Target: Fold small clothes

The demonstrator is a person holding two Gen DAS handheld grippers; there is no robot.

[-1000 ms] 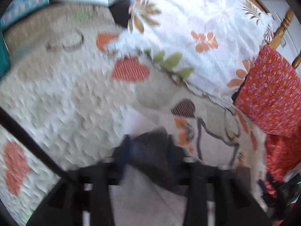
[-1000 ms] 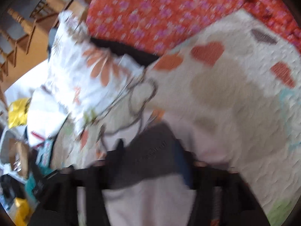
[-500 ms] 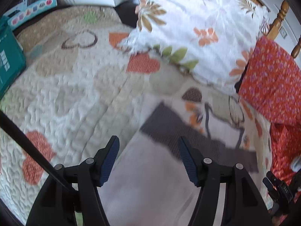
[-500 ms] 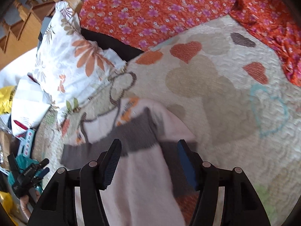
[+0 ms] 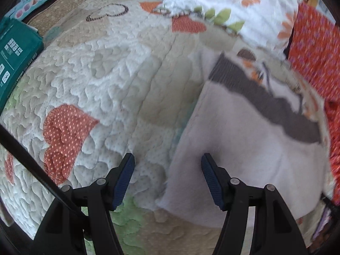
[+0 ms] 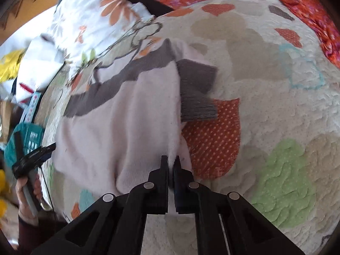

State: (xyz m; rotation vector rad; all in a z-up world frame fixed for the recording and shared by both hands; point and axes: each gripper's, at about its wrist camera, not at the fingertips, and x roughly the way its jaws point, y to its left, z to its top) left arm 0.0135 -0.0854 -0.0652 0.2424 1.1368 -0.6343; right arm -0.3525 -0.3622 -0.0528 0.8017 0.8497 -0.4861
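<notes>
Right wrist view is showing the right gripper point(image 6: 170, 164), gaping a half-second ago, now pinching the pale pink knit garment with grey band point(image 6: 119, 114), probably starting a fold, while the left gripper point(image 5: 167, 170) is hovering wide, empty, beside it.

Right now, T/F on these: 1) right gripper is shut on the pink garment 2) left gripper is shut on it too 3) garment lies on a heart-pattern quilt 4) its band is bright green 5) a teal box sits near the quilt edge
1) True. The right gripper has its jaws closed on an edge of the pink garment.
2) False. The left gripper is open, jaws wide apart, straddling the garment's edge and holding nothing.
3) True. The garment lies on the quilt with heart patches.
4) False. The band across the garment is dark grey-brown.
5) True. A teal box sits at the quilt's edge in the left wrist view.
</notes>
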